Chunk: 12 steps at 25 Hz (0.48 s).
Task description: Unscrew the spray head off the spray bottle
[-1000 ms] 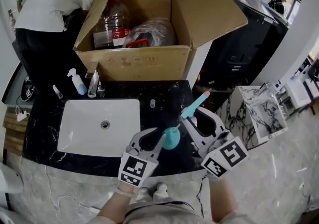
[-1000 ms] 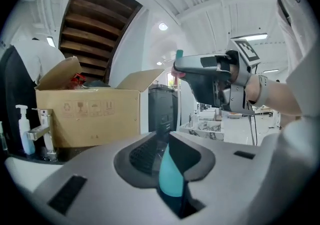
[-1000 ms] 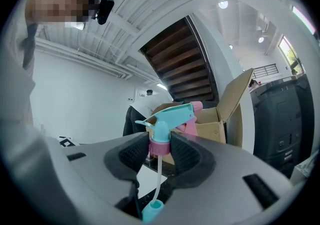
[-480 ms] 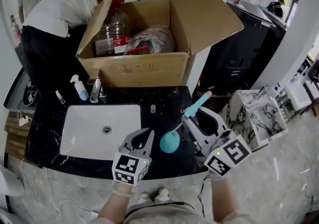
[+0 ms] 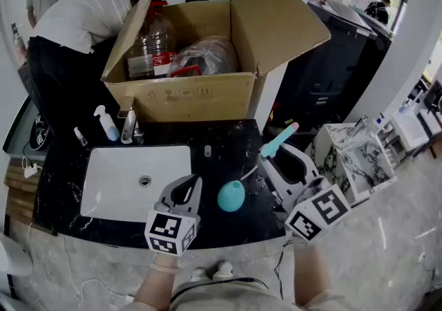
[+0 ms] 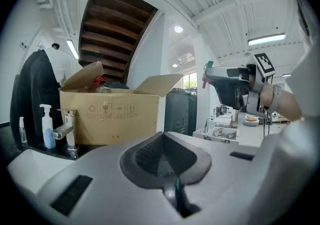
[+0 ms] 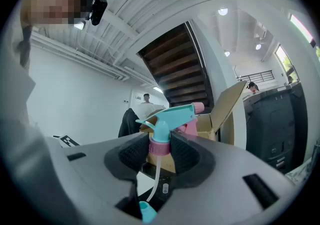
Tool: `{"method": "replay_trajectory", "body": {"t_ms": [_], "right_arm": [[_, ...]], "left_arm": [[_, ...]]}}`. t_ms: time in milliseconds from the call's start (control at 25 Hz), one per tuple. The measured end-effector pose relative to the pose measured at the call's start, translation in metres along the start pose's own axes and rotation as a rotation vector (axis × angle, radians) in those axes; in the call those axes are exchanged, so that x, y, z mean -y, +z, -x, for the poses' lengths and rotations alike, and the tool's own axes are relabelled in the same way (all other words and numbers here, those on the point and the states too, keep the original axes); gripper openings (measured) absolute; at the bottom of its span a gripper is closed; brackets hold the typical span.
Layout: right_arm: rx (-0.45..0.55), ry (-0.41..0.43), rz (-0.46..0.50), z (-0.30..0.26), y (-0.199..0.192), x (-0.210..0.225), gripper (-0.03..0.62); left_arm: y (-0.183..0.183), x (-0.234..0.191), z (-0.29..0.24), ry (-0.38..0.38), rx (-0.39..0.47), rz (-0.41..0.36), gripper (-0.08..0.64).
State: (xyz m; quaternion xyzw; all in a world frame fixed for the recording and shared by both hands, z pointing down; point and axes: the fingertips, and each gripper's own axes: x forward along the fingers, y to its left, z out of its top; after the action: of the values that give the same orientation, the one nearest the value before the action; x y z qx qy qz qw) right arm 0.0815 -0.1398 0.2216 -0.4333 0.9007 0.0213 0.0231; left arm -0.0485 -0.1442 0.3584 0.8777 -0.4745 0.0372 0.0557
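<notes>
The teal spray bottle (image 5: pixel 231 195) rests on the black counter (image 5: pixel 228 140) with nothing gripping it. My right gripper (image 5: pixel 271 157) is shut on the pink collar of the teal and pink spray head (image 5: pixel 278 140), holding it above and to the right of the bottle. In the right gripper view the spray head (image 7: pixel 167 119) sits between the pads. Its white tube (image 7: pixel 155 174) hangs toward the bottle's mouth (image 7: pixel 146 212); I cannot tell whether its end is inside. My left gripper (image 5: pixel 191 182) is shut and empty, left of the bottle. In the left gripper view its jaws (image 6: pixel 164 161) meet with nothing between.
A white sink (image 5: pixel 110 195) lies left of the bottle, with a faucet (image 5: pixel 128 126), a pump bottle (image 5: pixel 107 123) and a small spray vial (image 5: pixel 80 137) behind it. A big open cardboard box (image 5: pixel 183 95) stands at the back. A person (image 5: pixel 69 19) bends beside it. A small clear cap (image 5: pixel 207 151) lies on the counter.
My left gripper has let go of the teal bottle, shut, and drawn back to the left. The bottle now sits alone on the counter. The right gripper still holds the spray head.
</notes>
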Motion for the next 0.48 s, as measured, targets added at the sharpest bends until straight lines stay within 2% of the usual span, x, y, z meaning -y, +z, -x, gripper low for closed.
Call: {"method": "replay_trajectory", "body": {"t_ms": [240,480], "right_arm": [[-0.015,-0.045,0.02,0.01,-0.003,0.011,0.14],[-0.063,-0.068,0.032,0.018,-0.022,0.013,0.14]], "left_arm": [[0.003,-0.008,0.006,0.026,0.008,0.011,0.006],[0.0,-0.017,0.013,0.056,0.017,0.028,0.006]]}}
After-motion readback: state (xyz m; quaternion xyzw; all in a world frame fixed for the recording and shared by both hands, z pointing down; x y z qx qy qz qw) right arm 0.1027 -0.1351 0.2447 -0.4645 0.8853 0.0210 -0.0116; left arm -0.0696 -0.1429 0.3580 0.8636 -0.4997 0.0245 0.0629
